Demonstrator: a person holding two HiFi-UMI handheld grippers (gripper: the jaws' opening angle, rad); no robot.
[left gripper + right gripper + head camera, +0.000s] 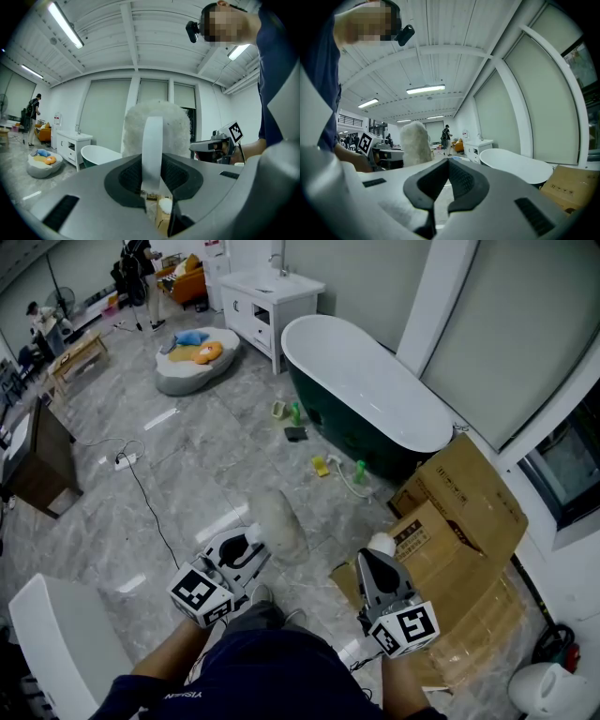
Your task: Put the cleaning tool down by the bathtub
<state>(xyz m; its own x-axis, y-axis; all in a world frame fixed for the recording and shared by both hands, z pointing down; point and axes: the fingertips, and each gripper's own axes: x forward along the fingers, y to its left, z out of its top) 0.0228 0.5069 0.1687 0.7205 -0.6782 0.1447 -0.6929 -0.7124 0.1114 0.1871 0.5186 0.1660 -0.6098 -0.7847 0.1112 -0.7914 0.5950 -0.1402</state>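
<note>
Jaws of the left gripper (152,161) are clamped on the flat white handle (153,138) of the cleaning tool (278,526), pads pressing on both sides of it. The tool's fluffy white head (157,124) stands upright just past the jaws. In the head view the left gripper (253,542) holds the tool up in the air in front of the person, over the grey marble floor (187,484). The fluffy head sits between the two grippers and is well apart from the bathtub (366,395). The right gripper (449,164) has its jaws closed together with nothing between them. In the head view the right gripper (380,559) hangs to the right of the tool, near the flattened cardboard boxes (464,512). The bathtub is dark green outside and white inside, and stands along the right wall. Small bottles (359,470) and other bits lie on the floor beside the tub; what the bits are is too small to tell. A white vanity cabinet (267,301) stands past the tub's far end. A round pet bed (197,357) lies to the left of the cabinet, and a power strip (126,461) with its cable is on the floor at left.
</note>
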